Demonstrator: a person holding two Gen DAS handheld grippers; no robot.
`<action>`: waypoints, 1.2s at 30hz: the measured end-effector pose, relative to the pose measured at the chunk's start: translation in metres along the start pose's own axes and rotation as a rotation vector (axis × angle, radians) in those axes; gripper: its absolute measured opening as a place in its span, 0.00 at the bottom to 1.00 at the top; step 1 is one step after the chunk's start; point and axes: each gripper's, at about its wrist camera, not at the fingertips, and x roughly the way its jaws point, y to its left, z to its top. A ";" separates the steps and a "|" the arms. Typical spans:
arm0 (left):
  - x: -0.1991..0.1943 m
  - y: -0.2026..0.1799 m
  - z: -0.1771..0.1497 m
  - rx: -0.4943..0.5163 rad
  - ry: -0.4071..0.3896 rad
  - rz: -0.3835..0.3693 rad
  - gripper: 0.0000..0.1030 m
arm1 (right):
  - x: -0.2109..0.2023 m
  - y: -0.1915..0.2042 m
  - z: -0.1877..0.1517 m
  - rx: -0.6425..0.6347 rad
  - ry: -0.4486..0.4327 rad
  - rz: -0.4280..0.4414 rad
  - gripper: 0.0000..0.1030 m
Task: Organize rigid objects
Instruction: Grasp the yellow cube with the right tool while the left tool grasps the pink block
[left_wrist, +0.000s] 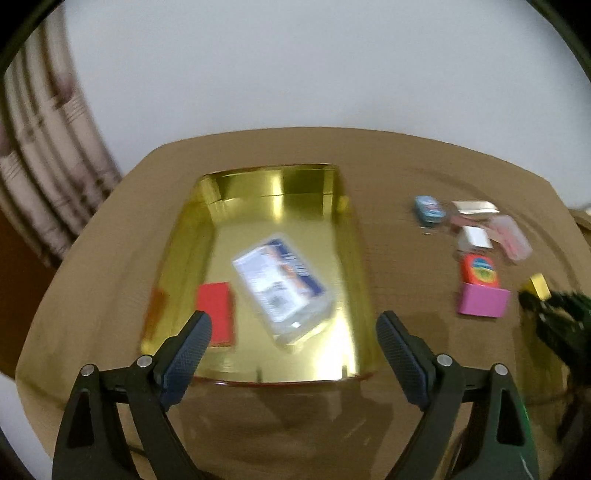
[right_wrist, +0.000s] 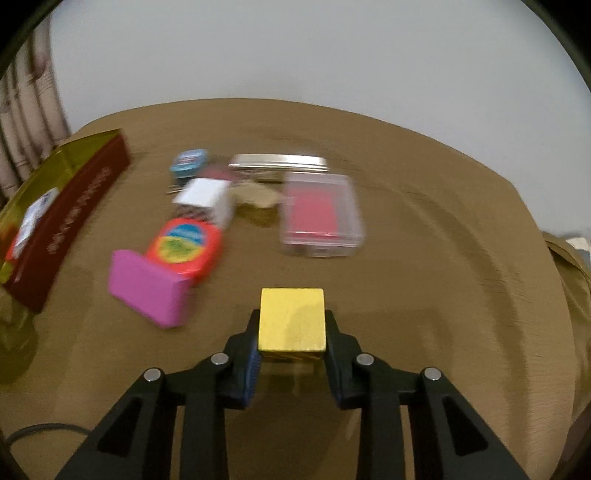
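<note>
Yellow block (right_wrist: 291, 319) clamped (right jaws), table (right_wrist: 406, 184)

Glossy gold tray (left_wrist: 352, 236), matt brown tablecloth (left_wrist: 406, 177)

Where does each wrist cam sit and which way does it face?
Left wrist: rides the open left gripper, looks down and forward into the gold tray; its own two fingers show.
Right wrist: rides the right gripper, shut on the yellow block, facing the loose pile across the table; its fingers show.
Shared: tray, pink block, red-orange tin, blue tin, clear case, yellow block.
</note>
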 end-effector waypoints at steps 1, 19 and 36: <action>0.000 -0.006 0.000 0.012 0.000 -0.007 0.87 | 0.001 -0.007 -0.001 0.010 -0.004 -0.018 0.29; 0.033 -0.147 0.004 0.216 0.074 -0.246 0.87 | -0.001 -0.036 -0.015 0.066 -0.065 -0.021 0.29; 0.076 -0.160 0.016 0.177 0.170 -0.258 0.82 | -0.001 -0.038 -0.014 0.076 -0.064 -0.010 0.29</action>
